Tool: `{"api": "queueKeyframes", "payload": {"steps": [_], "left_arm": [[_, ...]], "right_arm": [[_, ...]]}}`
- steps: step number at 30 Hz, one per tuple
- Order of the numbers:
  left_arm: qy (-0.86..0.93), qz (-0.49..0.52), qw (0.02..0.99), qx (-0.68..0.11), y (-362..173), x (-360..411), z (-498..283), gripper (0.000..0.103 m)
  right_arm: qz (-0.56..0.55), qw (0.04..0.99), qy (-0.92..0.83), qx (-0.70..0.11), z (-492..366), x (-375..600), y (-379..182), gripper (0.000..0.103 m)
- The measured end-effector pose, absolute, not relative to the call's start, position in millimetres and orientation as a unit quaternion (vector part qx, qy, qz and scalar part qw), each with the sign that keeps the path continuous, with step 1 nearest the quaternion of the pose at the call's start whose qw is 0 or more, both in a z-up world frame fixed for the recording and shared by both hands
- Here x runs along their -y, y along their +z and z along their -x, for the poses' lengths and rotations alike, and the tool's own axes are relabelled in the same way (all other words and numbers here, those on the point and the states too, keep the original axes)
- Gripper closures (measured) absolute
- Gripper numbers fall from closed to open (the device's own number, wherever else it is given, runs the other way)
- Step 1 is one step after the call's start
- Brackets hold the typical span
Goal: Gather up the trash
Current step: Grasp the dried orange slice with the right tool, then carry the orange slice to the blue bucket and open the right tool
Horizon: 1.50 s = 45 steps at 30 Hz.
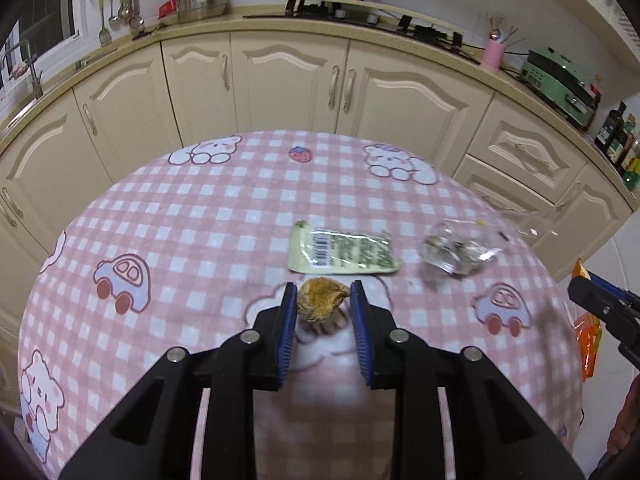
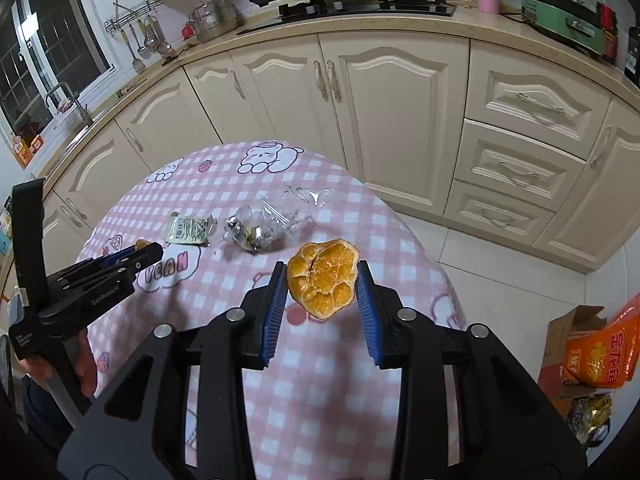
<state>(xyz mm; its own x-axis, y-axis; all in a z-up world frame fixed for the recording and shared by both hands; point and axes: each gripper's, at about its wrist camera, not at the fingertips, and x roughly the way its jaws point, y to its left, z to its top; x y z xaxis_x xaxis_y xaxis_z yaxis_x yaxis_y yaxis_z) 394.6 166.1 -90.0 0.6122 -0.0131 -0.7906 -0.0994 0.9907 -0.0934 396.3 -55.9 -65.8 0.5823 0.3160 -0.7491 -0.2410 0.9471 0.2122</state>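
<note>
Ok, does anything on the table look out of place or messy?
Yes. A flattened yellow wrapper and a crumpled clear plastic bag lie loose on the checked tablecloth, as litter. No spill or damage shows otherwise.

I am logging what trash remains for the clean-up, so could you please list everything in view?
Dried peel piece: one, brown, between the left gripper's fingers.
Orange peel: one, orange, held in the right gripper.
Snack wrapper: one, pale yellow, lying flat mid-table.
Crumpled plastic bag: one, clear, right of the wrapper.
Tablecloth: one, pink checked, covering the table.
Cardboard box: one, brown, floor at right.
Orange packet: one, in the box.
Cabinets: cream, behind the table.
Left gripper: one, black with blue fingers.
Right gripper: one, same colours.
</note>
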Motion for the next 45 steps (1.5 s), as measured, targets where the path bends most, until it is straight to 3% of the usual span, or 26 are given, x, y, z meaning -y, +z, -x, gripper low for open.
{"api": "queueKeyframes", "payload": {"steps": [25, 45], "left_arm": [[-0.068, -0.008, 0.92, -0.386, -40, -35, -307, 0.077], [-0.185, -0.076, 0.904, -0.378, -42, 119, -270, 0.077]], "right_arm": [[-0.077, 0.897, 0.093, -0.425, -296, 151, -61, 0.069], [-0.135, 0.894, 0.001, -0.426, -230, 273, -77, 0.068]]}}
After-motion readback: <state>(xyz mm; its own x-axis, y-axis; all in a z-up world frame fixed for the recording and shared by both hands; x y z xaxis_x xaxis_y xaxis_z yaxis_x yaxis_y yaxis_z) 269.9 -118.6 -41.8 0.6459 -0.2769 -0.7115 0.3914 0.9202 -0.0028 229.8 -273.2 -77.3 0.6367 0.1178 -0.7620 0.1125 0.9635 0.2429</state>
